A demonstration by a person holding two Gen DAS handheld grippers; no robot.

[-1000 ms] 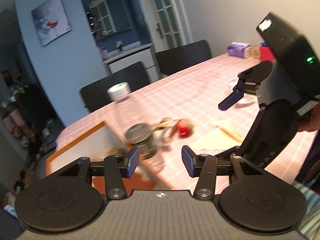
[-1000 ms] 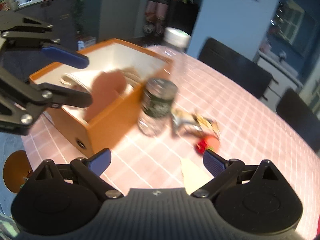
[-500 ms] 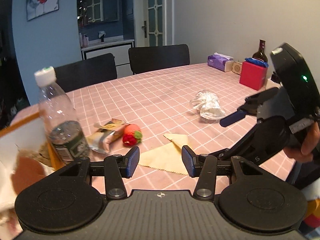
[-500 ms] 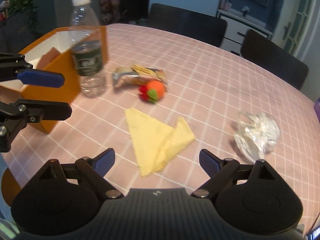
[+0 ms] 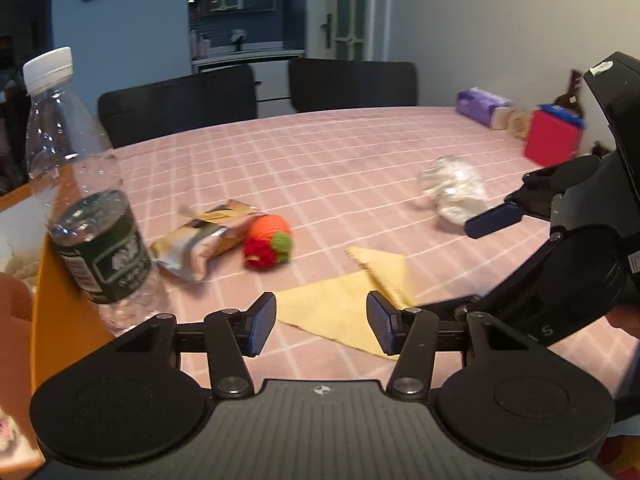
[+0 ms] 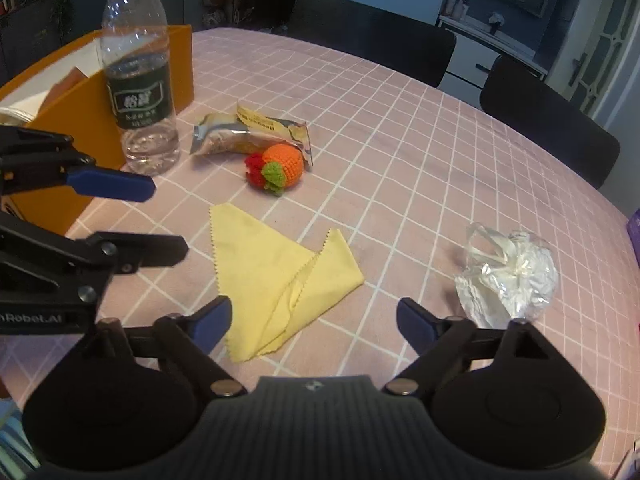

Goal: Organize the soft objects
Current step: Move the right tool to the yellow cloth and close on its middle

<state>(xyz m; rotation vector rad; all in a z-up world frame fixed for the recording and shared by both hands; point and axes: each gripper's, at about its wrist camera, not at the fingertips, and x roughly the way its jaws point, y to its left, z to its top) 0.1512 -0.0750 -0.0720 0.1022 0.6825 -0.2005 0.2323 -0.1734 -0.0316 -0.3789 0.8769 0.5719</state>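
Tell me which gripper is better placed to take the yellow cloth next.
Probably the right gripper: its open jaws frame the cloth directly below. The left gripper is open too, but it sits nearer the box, over the cloth's edge.

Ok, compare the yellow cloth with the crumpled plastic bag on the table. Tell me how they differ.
The yellow cloth lies flat, folded over itself with zigzag edges; the crumpled plastic bag is bunched into a raised lump. The cloth is opaque and matte, the bag clear and shiny. The cloth lies right ahead of the right gripper, whose jaws stand open; the bag lies off to its right side. Both are soft and rest loose on the pink checked tablecloth, untouched.
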